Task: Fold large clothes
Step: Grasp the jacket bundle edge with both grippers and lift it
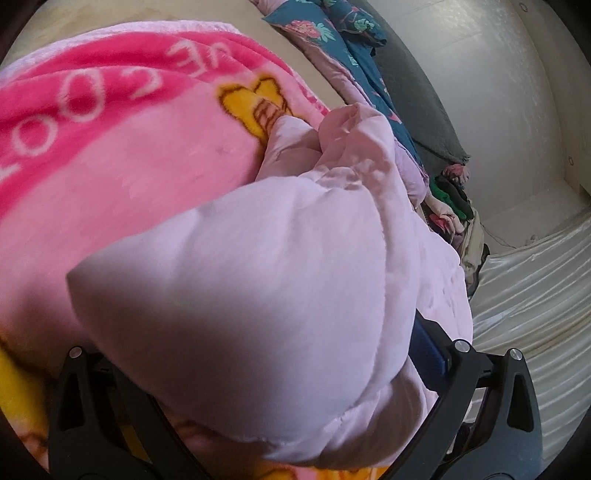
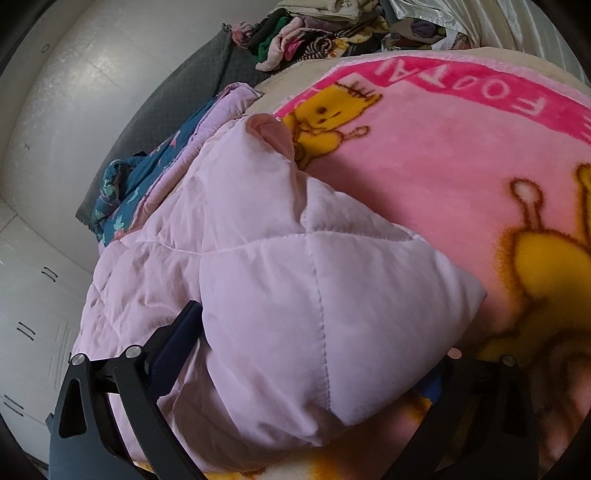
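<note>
A puffy pale pink quilted garment (image 1: 266, 280) lies bunched on a pink fleece blanket (image 1: 122, 166) with yellow bear prints. In the left wrist view its padded corner fills the space between the fingers of my left gripper (image 1: 266, 373), which is shut on it; only the blue right pad (image 1: 428, 350) shows. In the right wrist view the same garment (image 2: 295, 295) bulges between the fingers of my right gripper (image 2: 306, 354), shut on it, with the left blue pad (image 2: 177, 339) pressed against the fabric. The fingertips are hidden by cloth.
A teal floral quilt (image 2: 147, 173) and a grey mat (image 2: 177, 99) lie along the blanket's edge. A pile of mixed clothes (image 2: 317, 33) sits beyond. Shiny white fabric (image 1: 528, 295) covers the area beside the bed. White wall and floor lie behind.
</note>
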`<state>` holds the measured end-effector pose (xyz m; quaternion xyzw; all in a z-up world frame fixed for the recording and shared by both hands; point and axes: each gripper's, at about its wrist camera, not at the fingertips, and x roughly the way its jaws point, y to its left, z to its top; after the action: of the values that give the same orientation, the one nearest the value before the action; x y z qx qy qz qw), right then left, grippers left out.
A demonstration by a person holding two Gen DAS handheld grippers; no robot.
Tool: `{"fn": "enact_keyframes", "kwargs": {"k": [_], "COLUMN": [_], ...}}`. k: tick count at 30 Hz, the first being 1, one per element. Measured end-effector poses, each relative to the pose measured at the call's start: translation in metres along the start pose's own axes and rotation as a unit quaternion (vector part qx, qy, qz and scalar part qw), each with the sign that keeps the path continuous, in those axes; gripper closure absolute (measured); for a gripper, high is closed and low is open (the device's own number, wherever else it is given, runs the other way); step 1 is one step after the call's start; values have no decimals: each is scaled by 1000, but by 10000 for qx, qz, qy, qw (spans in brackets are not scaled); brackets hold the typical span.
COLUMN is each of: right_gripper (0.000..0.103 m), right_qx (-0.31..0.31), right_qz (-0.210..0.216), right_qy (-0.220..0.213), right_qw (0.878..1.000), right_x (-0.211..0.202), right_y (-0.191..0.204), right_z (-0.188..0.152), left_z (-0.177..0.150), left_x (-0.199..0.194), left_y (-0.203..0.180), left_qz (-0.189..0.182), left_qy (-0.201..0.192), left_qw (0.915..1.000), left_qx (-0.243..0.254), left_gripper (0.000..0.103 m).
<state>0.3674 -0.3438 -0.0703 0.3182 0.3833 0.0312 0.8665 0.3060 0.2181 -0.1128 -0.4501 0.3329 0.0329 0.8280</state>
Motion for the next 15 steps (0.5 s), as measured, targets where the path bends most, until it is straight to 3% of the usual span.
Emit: {"fn": "enact_keyframes", "kwargs": {"k": [8,15], "right_gripper": [23,42], "right_qx": [-59,-255], "right_qz": [213,353], "right_qy": [-25,-110], "right_qw": [9998,9990], "right_x": [-4,-13], "right_y": [0,7], "right_z": [-2,-2], "left_z": [-5,-9], "left_x": [-6,-18], "left_y": [-6,-27], "left_qz": [22,204], "left_qy": [-71,-214], "left_qw": [9997,9962], "left_qx": [224,815], "left_gripper": [11,41]}}
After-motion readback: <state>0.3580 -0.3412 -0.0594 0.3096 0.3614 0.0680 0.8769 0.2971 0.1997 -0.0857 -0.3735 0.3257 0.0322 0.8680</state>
